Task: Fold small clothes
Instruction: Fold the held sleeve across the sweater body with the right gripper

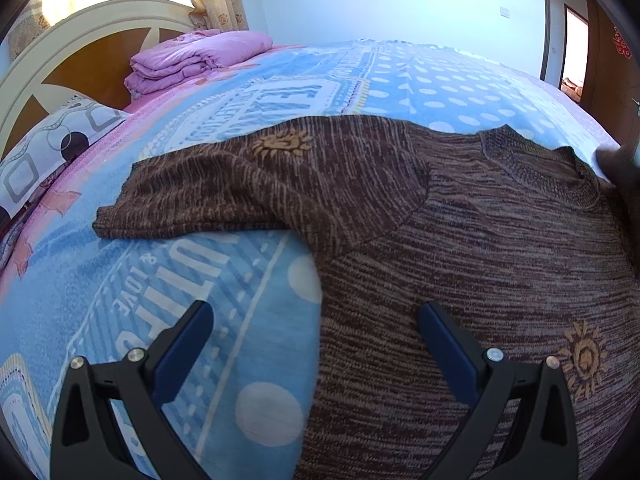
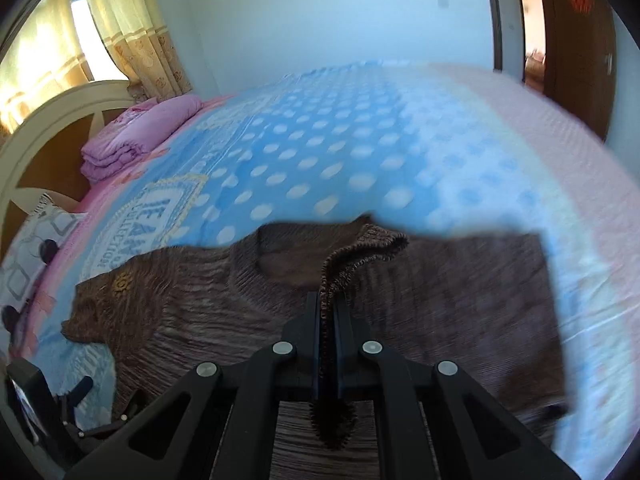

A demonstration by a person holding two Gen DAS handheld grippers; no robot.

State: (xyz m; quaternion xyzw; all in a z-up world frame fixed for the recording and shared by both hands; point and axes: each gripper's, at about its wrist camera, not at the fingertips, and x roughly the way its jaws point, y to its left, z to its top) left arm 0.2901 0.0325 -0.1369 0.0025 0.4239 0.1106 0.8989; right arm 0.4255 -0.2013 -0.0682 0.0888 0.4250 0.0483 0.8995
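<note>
The right tool (image 2: 328, 304) is clamped on a ribbed cuff of the brown knit sweater (image 1: 460, 240), lifted above its neckline. The left tool (image 1: 316, 320) hangs open over the sweater's edge. The sweater lies flat on the blue dotted bedspread (image 1: 400, 80), one sleeve spread sideways.

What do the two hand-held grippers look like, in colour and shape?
The left hand-held gripper has matte black angular linkage arms with cut-out openings, round silver pivot pins and flat dark blue fingers. The right hand-held gripper looks the same. No cables, markings or sleeves show.
</note>
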